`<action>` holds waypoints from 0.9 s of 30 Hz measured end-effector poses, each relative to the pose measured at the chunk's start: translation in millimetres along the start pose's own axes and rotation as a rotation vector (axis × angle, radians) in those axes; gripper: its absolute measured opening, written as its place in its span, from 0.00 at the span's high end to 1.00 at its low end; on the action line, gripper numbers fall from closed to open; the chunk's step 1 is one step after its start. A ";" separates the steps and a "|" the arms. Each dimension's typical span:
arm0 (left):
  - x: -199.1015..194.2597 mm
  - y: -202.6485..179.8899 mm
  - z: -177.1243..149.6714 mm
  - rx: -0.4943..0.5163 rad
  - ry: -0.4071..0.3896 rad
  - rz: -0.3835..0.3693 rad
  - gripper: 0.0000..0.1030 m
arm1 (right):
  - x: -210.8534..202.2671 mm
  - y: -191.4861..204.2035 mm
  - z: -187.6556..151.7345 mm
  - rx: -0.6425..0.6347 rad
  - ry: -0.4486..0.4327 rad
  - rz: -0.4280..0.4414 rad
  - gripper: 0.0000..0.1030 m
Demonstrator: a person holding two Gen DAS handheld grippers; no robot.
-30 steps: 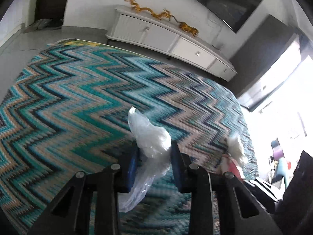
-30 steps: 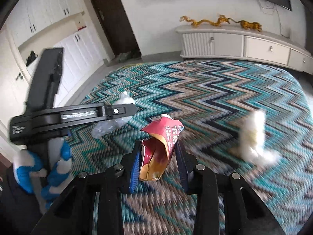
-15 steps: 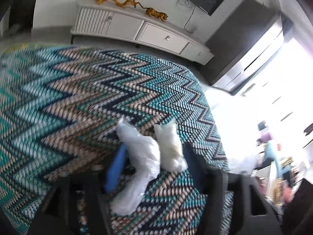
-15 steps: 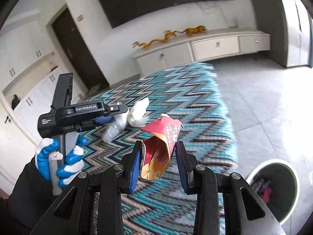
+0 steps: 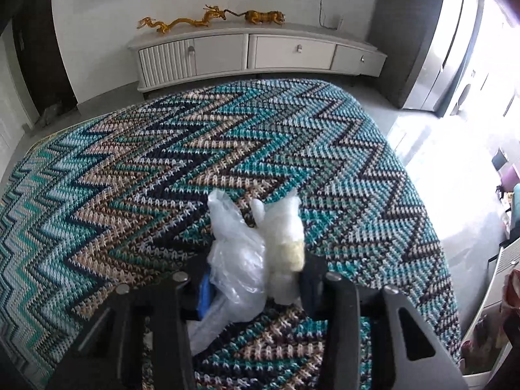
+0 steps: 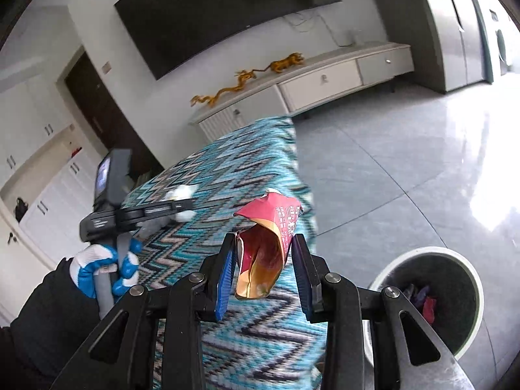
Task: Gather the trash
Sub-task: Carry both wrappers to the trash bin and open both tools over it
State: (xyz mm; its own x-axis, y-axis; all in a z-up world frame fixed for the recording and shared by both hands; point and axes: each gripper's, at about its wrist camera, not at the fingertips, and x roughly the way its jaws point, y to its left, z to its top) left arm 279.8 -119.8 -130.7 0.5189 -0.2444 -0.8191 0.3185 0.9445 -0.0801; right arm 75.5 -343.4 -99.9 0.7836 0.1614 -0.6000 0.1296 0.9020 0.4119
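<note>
The left gripper (image 5: 256,287) has just been closing its jaws, and they now clench 2 pieces of trash side by side: a crumpled clear plastic bag (image 5: 235,260) and, to its right, a whitish wad of wrapping (image 5: 284,234) with a pale yellow lump inside. Both pieces stick up out of the jaws above the zigzag blanket (image 5: 162,162), knitted in teal, tan, navy and white, which covers the surface below. In the right wrist view the same gripper is blurred and the white bundle shows at its tip; a gloved hand (image 6: 104,268), white and blue, holds its handle, with a black sleeve (image 6: 42,318) behind it. Lettering runs along the gripper's side, too smeared to read.

The right gripper (image 6: 263,274) grasps a torn red snack wrapper (image 6: 266,247), gold inside, mouth gaping toward the camera. White Chinese characters run down its red flank; I cannot read them surely. The wrapper hangs past the blanket's edge, over grey floor tiles (image 6: 406,149).

Low to the right stands a round white bin (image 6: 386,268) with a dark liner, and a few coloured scraps lie in it.

Against the far wall, a long white cabinet (image 5: 253,52) carries 2 golden figurines (image 5: 208,19) beneath a dark screen (image 6: 227,16).
</note>
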 end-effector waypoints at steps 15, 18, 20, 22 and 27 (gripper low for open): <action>-85.2 -66.5 -23.3 0.072 -0.061 -0.166 0.63 | -35.3 -99.0 -22.9 0.141 -0.035 -0.102 0.67; -95.1 -119.0 -25.1 0.149 -0.038 -0.267 0.63 | -36.1 -122.5 -29.4 0.181 -0.009 -0.140 0.66; -99.5 -156.3 -31.8 0.204 -0.010 -0.333 0.63 | -35.1 -136.1 -35.8 0.196 0.016 -0.175 0.64; -95.5 -190.2 -38.0 0.245 0.036 -0.396 0.62 | -32.7 -150.3 -42.3 0.220 0.039 -0.202 0.64; -78.4 -257.9 -52.9 0.336 0.120 -0.473 0.55 | -28.9 -181.0 -52.3 0.273 0.075 -0.251 0.51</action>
State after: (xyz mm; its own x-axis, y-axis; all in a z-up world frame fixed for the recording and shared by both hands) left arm 115.0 -332.6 -75.8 0.1720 -0.5771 -0.7983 0.7372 0.6130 -0.2842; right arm -2.4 -490.4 -193.0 0.6617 -0.0130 -0.7497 0.4771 0.7786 0.4076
